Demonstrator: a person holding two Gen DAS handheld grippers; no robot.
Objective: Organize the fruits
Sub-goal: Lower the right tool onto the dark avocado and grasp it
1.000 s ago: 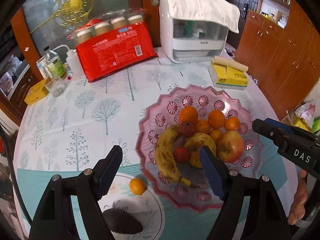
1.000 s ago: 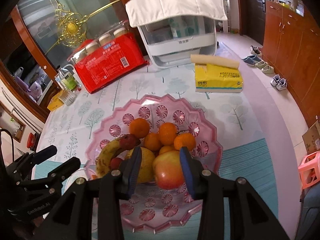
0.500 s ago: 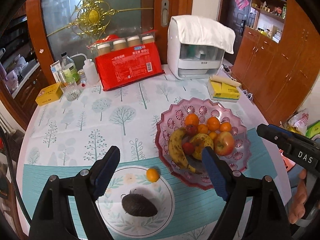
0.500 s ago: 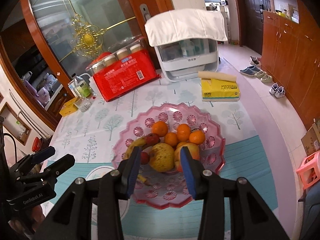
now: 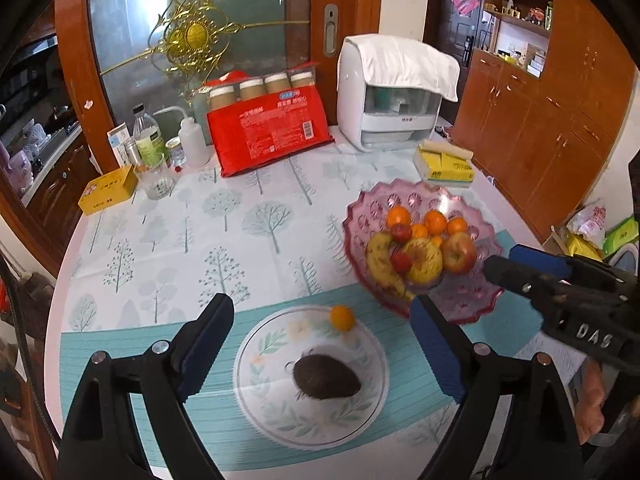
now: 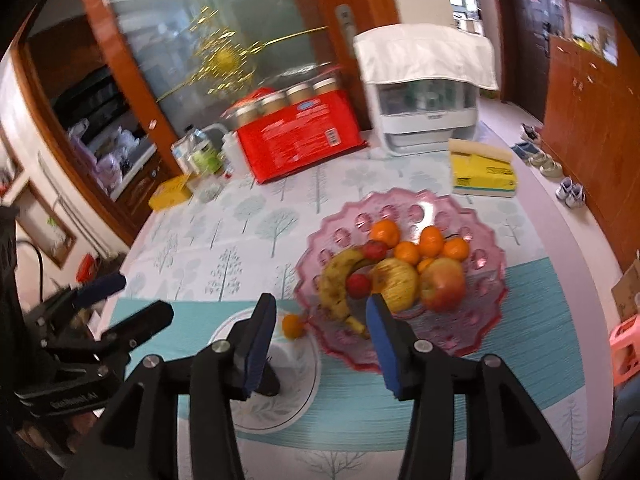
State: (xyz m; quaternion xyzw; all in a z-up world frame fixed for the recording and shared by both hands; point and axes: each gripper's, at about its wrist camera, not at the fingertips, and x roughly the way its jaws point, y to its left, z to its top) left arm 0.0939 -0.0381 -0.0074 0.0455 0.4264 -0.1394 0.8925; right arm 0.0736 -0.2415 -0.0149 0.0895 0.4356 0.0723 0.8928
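Observation:
A pink glass fruit bowl holds a banana, a red apple, a yellow apple and several small oranges. A white floral plate in front holds a dark avocado and a small orange at its far rim. My left gripper is open and empty, high above the plate. My right gripper is open and empty, above the gap between plate and bowl. It also shows in the left wrist view.
At the back of the table stand a red package with jars behind it, a white appliance under a cloth, a yellow tissue pack, bottles and a glass, and a yellow tin. Wooden cabinets stand at the right.
Both grippers have pulled up and back from the bowl. The right gripper has opened wider and swung left toward the plate. The fruit has not moved.

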